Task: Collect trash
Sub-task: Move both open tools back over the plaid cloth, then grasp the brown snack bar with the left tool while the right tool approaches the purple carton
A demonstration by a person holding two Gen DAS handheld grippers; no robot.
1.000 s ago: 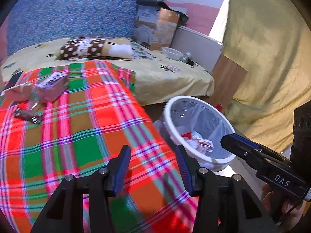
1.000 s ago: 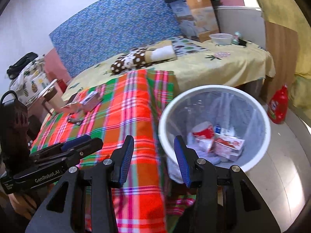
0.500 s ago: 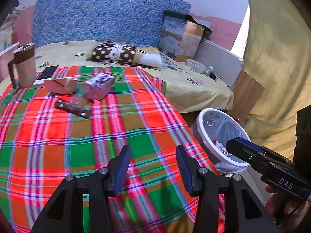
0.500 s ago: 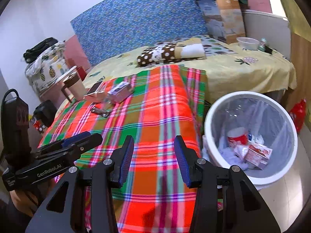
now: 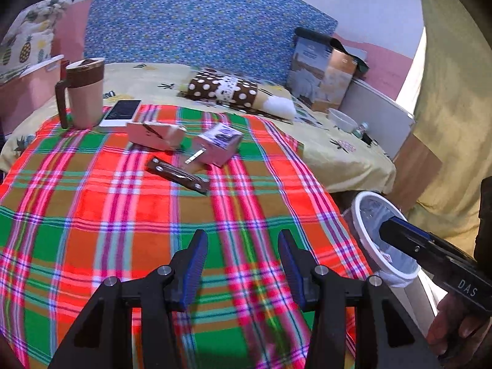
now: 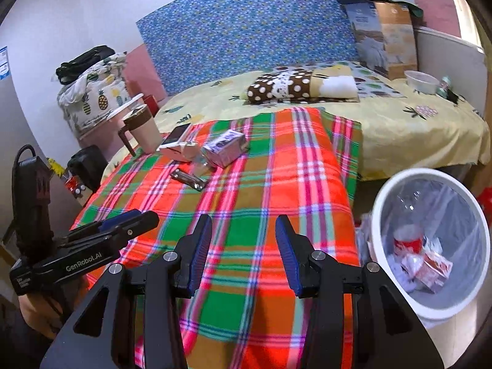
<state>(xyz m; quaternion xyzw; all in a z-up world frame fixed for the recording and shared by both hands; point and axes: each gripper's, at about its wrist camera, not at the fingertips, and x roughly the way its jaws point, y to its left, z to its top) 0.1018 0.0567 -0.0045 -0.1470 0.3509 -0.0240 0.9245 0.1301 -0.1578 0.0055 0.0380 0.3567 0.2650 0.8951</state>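
- Since the plaid blanket [image 5: 123, 215] over the bed is soft and gives under pressure, anything lying on it will sink a little when pressed from above; taking things by their sides looks safer than pushing down.
- White trash bin [image 6: 430, 246] stands on the floor just beside the bed's edge, lined with a clear bag and already holding crumpled cartons and paper.
- Purple-and-white carton [image 5: 220, 146], far across the blanket, looks light and probably empty, with thin walls that would crush; its two long flat sides suit the pads.
- Pale pink box [image 5: 156, 135] lies just beside it, flap open; light cardboard, best pinched across the closed body, not the flap.
- Dark brown wrapper [image 5: 178, 175], flat and glossy, is likely slippery and limp; a raised end or edge is the place to nip.
- Small clear scrap [image 5: 195, 156] between them is too blurred to judge.
- Left hand-held gripper [image 5: 243, 264] and right hand-held gripper [image 6: 243, 252] both stand partly open over the near blanket, with nothing between the pads.
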